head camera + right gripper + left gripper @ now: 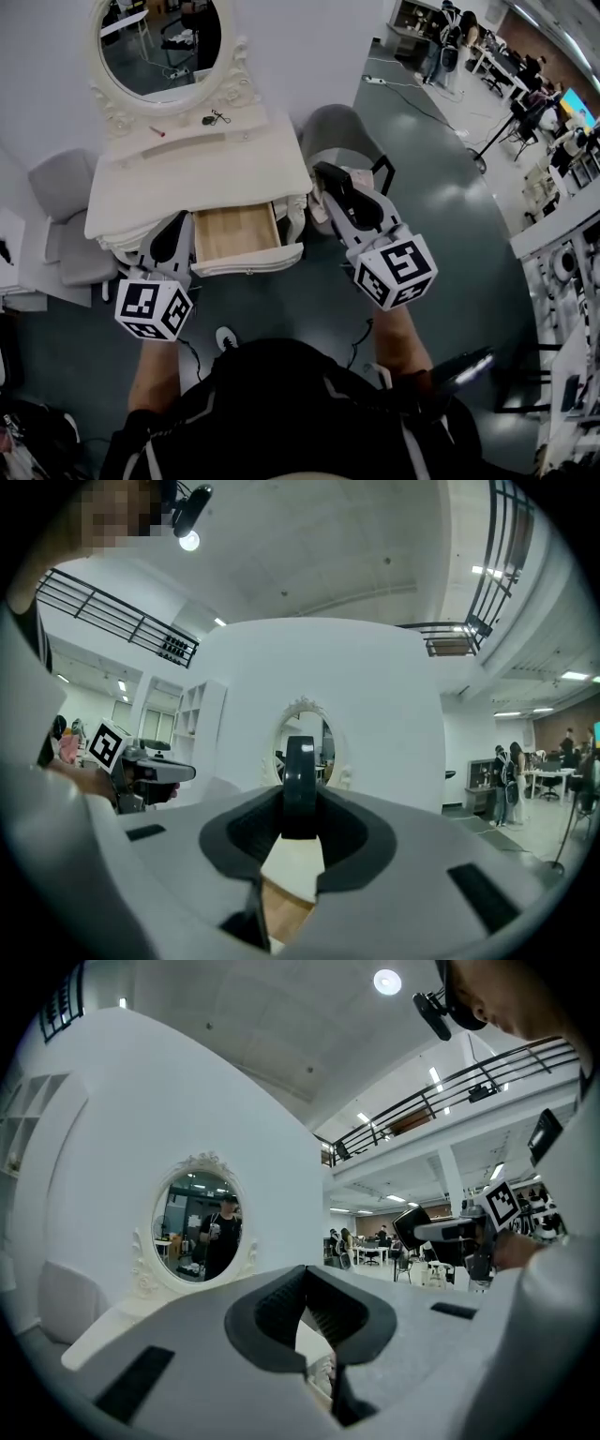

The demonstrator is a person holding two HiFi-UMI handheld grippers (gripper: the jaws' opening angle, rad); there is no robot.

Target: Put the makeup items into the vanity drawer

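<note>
The white vanity (197,173) with an oval mirror (161,42) has its wooden drawer (234,232) pulled open, and I see nothing lying in it. On the top, a small red item (157,131) and a black eyelash curler (216,118) lie near the mirror. My right gripper (326,176) hovers just right of the drawer, shut on a black round disc (300,785) that shows edge-on between the pads. My left gripper (172,225) hangs at the drawer's left front corner, its pads (281,1307) meeting at the tips with nothing between them.
One grey chair (342,131) stands right of the vanity, close behind my right gripper. A second grey chair (66,187) is on the left. A cable (412,94) runs over the dark floor. Desks and people (450,37) fill the far right.
</note>
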